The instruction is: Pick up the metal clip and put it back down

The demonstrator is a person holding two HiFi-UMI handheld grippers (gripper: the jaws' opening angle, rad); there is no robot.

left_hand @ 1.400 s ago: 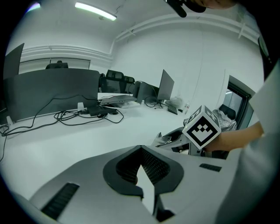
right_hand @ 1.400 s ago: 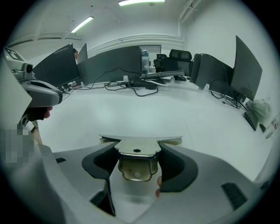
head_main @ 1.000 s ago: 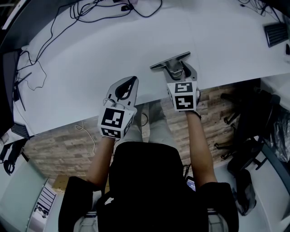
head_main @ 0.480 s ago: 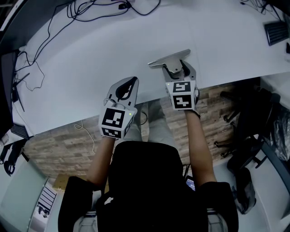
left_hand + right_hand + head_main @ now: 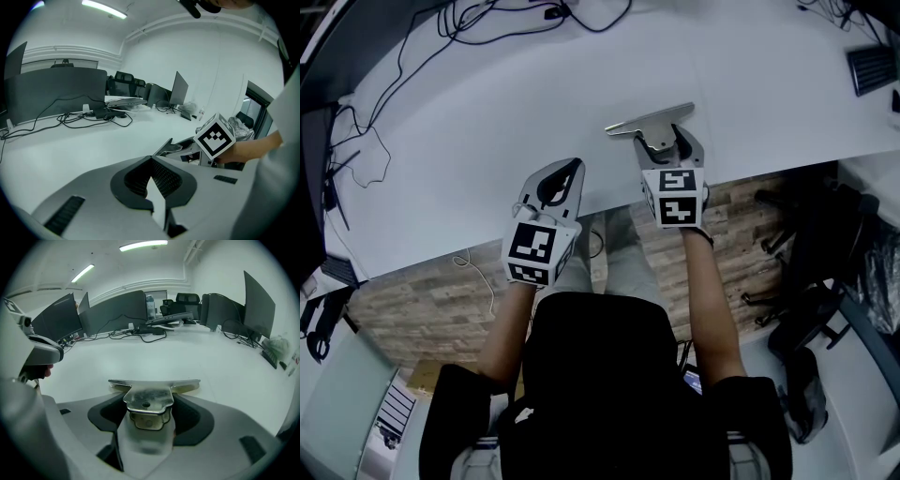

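The right hand-held gripper [image 5: 664, 145] is clamped on the metal clip [image 5: 649, 121] over the white surface [image 5: 469, 141] (the left hand-held gripper [image 5: 558, 180] has its jaws together, holding nothing).

The metal clip [image 5: 146, 401] is bare silver steel with dull, mottled patches: a long flat bar runs across its front, and behind it sit two stacked rounded handle tabs, the upper one with a small hole. The right gripper [image 5: 146, 427] has its jaws closed on those tabs, so the metal clip juts out ahead of them, roughly level, with the bar crosswise. It lies over the white tabletop [image 5: 487, 122] close to the near edge, about midway along the stretch in view; whether the bar touches the surface cannot be told.
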